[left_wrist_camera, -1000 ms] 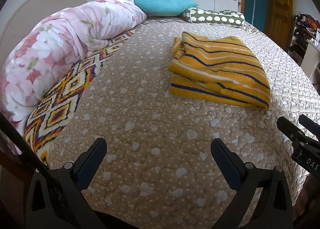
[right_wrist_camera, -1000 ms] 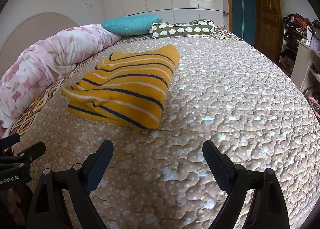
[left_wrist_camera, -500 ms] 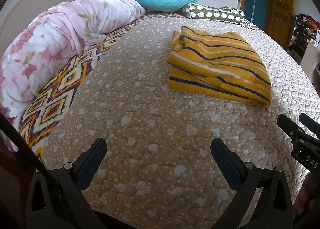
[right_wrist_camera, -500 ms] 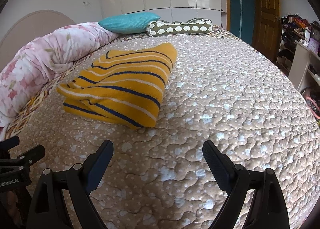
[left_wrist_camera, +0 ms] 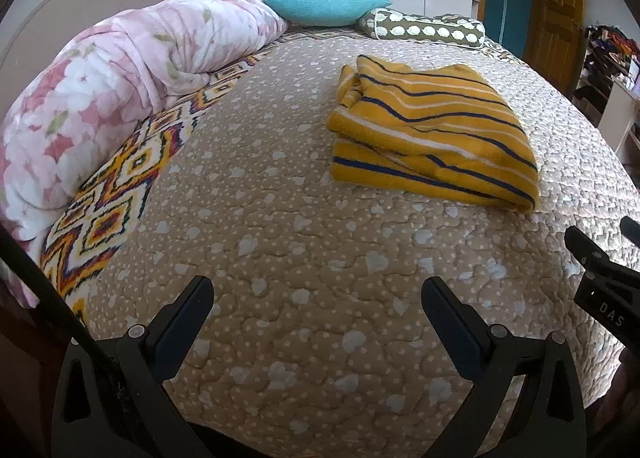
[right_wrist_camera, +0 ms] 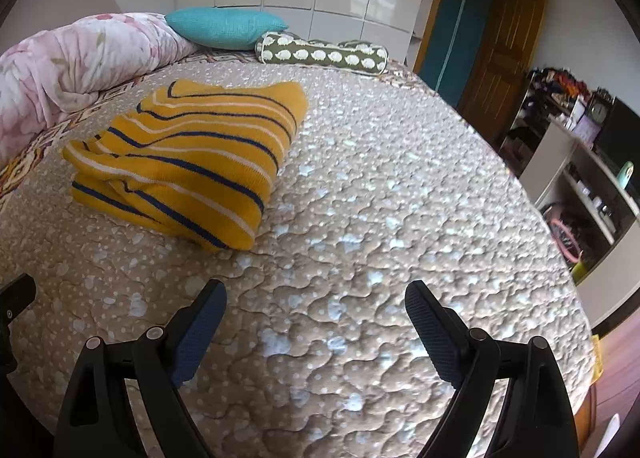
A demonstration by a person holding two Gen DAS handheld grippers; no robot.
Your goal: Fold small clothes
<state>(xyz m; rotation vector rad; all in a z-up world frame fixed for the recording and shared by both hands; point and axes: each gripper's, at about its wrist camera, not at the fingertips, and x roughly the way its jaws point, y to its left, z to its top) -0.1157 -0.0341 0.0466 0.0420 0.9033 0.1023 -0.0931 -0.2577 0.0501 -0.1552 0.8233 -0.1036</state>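
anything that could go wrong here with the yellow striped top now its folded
The striped top looks loosely folded: its left edge shows bunched, uneven layers, so it may spring open or sag if nudged. Both the left gripper and the right gripper are open, empty and short of it; regrasping only the top layer would likely undo the fold. The soft quilt could let it shift.

Floral duvet (left_wrist_camera: 100,106) cut by left edge; shelf clutter (right_wrist_camera: 560,94) blurred.

right tool (right_wrist_camera: 316,298) swung right, more shelving in view | striped garment (right_wrist_camera: 188,162) now further left
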